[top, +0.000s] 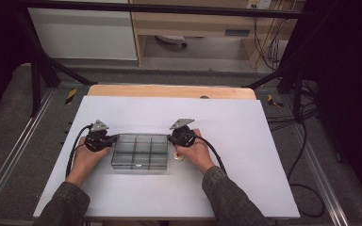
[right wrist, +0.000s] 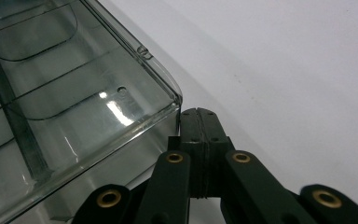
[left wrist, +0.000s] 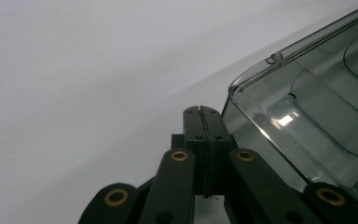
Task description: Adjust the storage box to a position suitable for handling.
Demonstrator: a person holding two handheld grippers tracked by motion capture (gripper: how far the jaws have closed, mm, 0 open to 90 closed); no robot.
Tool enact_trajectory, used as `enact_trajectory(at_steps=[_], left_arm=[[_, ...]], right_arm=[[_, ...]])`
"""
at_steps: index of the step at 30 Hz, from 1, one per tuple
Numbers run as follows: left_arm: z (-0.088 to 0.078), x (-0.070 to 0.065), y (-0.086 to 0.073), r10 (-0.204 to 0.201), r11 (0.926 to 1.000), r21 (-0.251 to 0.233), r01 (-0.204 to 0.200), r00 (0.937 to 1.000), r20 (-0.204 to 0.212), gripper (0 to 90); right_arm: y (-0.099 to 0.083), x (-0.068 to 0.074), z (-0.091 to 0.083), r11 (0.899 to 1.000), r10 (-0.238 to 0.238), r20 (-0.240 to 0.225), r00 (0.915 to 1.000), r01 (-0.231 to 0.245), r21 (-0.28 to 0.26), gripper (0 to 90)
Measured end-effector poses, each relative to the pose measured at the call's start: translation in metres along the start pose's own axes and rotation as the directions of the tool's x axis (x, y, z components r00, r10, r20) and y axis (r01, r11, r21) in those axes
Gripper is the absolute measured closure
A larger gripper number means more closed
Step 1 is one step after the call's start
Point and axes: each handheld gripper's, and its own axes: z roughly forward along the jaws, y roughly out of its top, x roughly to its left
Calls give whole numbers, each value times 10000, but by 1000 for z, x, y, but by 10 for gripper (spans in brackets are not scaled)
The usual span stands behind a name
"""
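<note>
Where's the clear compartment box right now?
In the high view, the clear compartment box sits on the white sheet, directly between the left gripper and right gripper.

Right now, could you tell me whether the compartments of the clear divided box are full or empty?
Empty, as far as visible: the clear divided box shows only bare dividers and floor in the high view and both gripper views.

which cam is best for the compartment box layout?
High view: the whole clear compartment box shows, its grid of dividers visible from above on the white sheet. Left gripper view gives one rounded corner and side wall; right gripper view a corner with some dividers.
</note>
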Motion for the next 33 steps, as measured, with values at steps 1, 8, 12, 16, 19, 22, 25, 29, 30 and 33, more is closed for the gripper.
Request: enact_trajectory(at_steps=[1,8,12,16,19,22,25,29,30,33], left_arm=[[-1,-1,-1,-2,10000,-2,2,10000,5,900],[-8,-9,-9,63,10000,34,-63,10000,26,900],[-13,-14,-12,83,9999,85,-83,10000,39,900],[-16,-19,-14,41,9999,107,-42,10000,34,900],[-22,-27,-20,-115,9999,89,116,9999,-107,900],[-27,-33,-24,-56,9999,159,59,9998,-196,900],[-32,-38,-27,-93,9998,201,96,9999,-132,900],[-35,-41,-29,-55,9996,270,56,10000,-48,900],[-36,-43,-31,-81,9996,285,81,10000,7,900],[-40,-47,-34,-136,9994,310,133,9999,80,900]], right_arm=[[-1,1,-1,10000,-32,-30,10000,32,-9,900],[-8,11,-8,10000,-45,-188,9998,44,-38,900],[-12,15,-12,9999,-152,-246,9996,151,-66,900],[-14,19,-15,9999,-158,-255,9996,157,-67,900],[-19,24,-20,9999,-83,-182,9998,81,-116,900],[-22,28,-23,9998,14,-240,9997,-18,-179,900],[-25,34,-27,9999,-91,-249,9996,87,-147,900],[-28,38,-31,9998,-103,-249,9996,99,-163,900],[-31,42,-34,9998,-133,-269,9996,129,-148,900],[-34,45,-37,9998,-139,-354,9993,133,-176,900]])
